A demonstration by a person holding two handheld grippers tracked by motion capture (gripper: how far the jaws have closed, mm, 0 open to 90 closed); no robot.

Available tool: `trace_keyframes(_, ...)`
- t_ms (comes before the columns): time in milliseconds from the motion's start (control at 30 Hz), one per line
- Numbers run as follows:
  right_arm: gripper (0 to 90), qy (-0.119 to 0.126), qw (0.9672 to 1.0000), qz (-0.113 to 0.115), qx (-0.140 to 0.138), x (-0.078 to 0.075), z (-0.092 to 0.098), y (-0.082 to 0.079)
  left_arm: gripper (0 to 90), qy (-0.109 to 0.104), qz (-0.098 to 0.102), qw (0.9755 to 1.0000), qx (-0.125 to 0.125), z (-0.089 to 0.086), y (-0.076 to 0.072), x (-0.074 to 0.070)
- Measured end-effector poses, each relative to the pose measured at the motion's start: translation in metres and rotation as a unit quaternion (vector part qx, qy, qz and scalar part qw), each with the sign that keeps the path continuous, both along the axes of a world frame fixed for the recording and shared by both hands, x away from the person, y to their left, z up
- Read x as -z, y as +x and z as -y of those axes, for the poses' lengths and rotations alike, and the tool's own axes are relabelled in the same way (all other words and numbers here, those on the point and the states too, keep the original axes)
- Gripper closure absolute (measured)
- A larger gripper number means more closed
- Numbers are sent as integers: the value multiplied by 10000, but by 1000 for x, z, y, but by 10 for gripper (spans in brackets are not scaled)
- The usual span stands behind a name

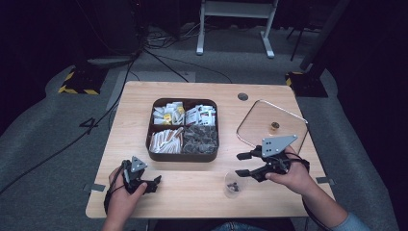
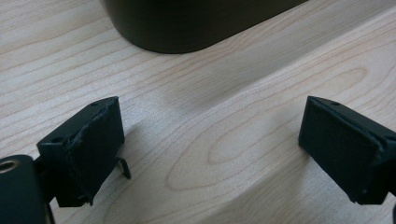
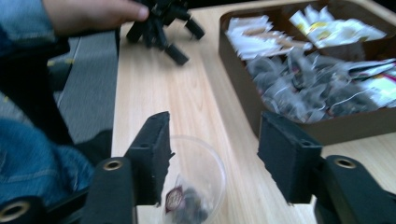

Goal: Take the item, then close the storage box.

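Hovering at lower right of the high view, the right gripper [image 1: 243, 164] has its jaws spread above a plastic cup [image 1: 234, 184] containing a tea bag [image 3: 184, 205]; the left gripper [image 1: 155, 183], lower left, is spread and holds nothing.

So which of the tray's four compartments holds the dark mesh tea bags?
The front-right compartment of the tray, nearest the plastic cup. The other three hold pale packets and sachets.

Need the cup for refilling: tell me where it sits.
In the high view, the clear cup stands near the table's front edge, just left of the right gripper, below the compartment tray.
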State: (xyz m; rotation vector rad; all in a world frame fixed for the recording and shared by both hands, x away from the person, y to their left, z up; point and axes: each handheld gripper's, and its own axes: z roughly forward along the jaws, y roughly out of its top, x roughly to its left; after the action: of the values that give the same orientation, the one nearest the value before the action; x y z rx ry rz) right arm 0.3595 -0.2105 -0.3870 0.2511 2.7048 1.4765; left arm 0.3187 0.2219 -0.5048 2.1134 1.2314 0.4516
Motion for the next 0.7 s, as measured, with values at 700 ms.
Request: trace_keyframes(700,374,556,9925,287,1055,-10,27,25,30,-7,-43,10000,37,3,6,1)
